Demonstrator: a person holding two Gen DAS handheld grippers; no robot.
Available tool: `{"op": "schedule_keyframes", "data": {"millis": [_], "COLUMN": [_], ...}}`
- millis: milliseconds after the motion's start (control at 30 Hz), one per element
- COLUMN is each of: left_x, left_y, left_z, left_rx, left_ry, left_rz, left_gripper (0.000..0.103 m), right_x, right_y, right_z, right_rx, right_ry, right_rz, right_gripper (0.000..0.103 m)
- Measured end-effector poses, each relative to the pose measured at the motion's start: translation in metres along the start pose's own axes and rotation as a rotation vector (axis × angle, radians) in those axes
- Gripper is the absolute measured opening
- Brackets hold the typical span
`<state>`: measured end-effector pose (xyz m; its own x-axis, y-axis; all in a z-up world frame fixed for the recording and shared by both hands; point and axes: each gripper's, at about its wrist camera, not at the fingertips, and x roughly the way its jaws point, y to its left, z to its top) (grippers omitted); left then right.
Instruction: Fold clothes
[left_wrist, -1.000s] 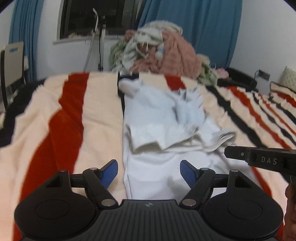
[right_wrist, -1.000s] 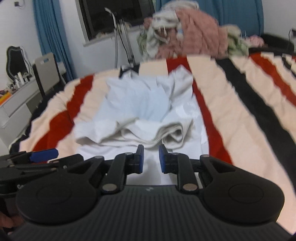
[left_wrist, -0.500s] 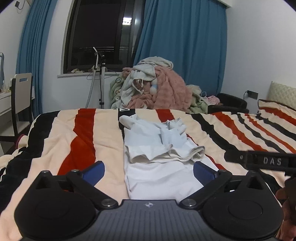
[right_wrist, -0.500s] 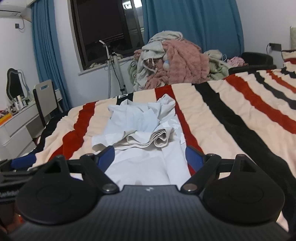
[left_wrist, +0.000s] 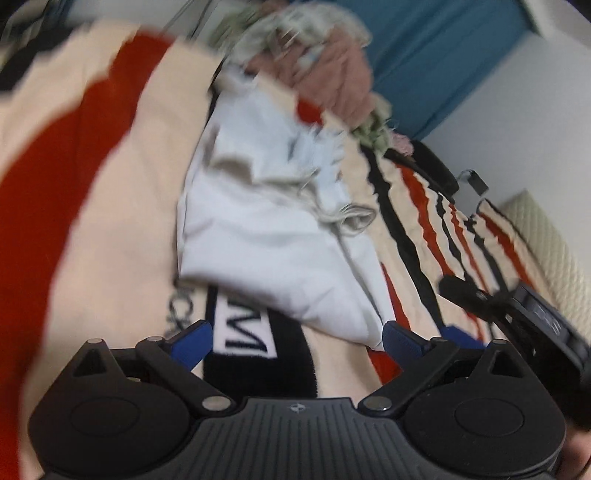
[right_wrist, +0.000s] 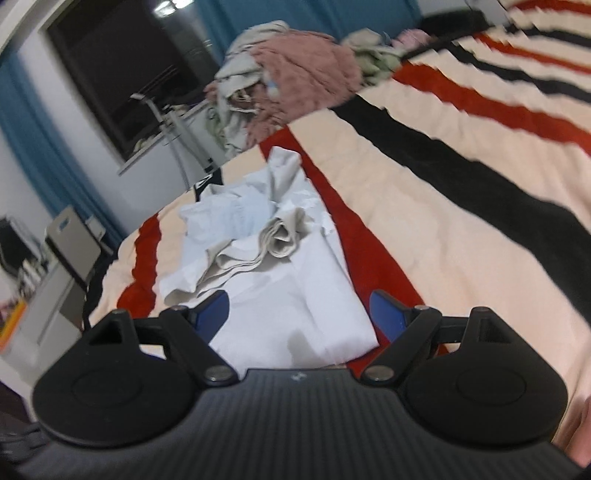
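Note:
A white and pale blue garment (left_wrist: 266, 236) lies partly folded and bunched on the striped blanket (left_wrist: 74, 192), its bunched part at the far end. It also shows in the right wrist view (right_wrist: 280, 288). My left gripper (left_wrist: 295, 341) is open and empty, just short of the garment's near edge. My right gripper (right_wrist: 299, 314) is open and empty, its blue pads on either side of the garment's near end. The right gripper also shows at the right edge of the left wrist view (left_wrist: 524, 310).
A heap of unfolded clothes (right_wrist: 295, 70) with a pink fleece sits at the far end of the bed. A black label patch (left_wrist: 258, 354) with white letters lies on the blanket under my left gripper. A chair (right_wrist: 70, 240) and a desk stand at the left.
Both views have tilted and dipped toward the bed. The right gripper, shut a second ago, stands open. The left gripper stays open. The garment has not moved.

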<state>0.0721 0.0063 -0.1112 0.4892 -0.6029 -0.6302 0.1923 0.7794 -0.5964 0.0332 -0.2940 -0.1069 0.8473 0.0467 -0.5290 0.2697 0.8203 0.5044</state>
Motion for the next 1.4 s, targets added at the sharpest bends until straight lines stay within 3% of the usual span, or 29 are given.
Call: {"op": "schedule_keyframes", "data": {"millis": [100, 300, 467, 600, 633, 733, 933, 1133, 1267, 1400], "left_x": [0.019, 0.033, 0.033, 0.028, 0.027, 0.026, 0.022, 0.013, 0.007, 0.001], "left_y": [0.017, 0.037, 0.052, 0.057, 0.056, 0.053, 0.05, 0.049, 0.051, 0.052], "left_z": [0.007, 0.02, 0.028, 0.032, 0.033, 0.035, 0.035, 0.028, 0.023, 0.02], "left_rx": [-0.119, -0.282, -0.358, -0.361, -0.354, -0.341, -0.327, -0.316, -0.32, -0.337], "left_ry": [0.045, 0.024, -0.022, -0.075, -0.086, -0.109, -0.135, -0.163, -0.174, -0.187], "left_rz": [-0.033, -0.069, -0.052, -0.063, -0.065, -0.068, -0.082, -0.105, -0.119, -0.152], "left_gripper": [0.097, 0.096, 0.068, 0.033, 0.02, 0.012, 0.009, 0.009, 0.009, 0.008], "right_x": [0.003, 0.007, 0.013, 0.024, 0.027, 0.036, 0.058, 0.068, 0.076, 0.074], "right_y": [-0.006, -0.013, -0.019, -0.023, -0.024, -0.024, -0.029, -0.023, -0.03, -0.049], "right_z": [0.0, -0.001, -0.002, -0.01, -0.012, -0.019, -0.035, -0.044, -0.049, -0.044], "right_rx": [0.051, 0.105, 0.169, 0.276, 0.302, 0.353, 0.576, 0.645, 0.688, 0.728], "right_ry": [0.018, 0.05, 0.09, 0.17, 0.192, 0.245, 0.368, 0.434, 0.425, 0.352], "right_rz": [0.01, 0.033, 0.081, 0.182, 0.211, 0.27, 0.47, 0.549, 0.463, 0.326], "right_gripper": [0.085, 0.085, 0.085, 0.086, 0.086, 0.087, 0.087, 0.087, 0.085, 0.058]}}
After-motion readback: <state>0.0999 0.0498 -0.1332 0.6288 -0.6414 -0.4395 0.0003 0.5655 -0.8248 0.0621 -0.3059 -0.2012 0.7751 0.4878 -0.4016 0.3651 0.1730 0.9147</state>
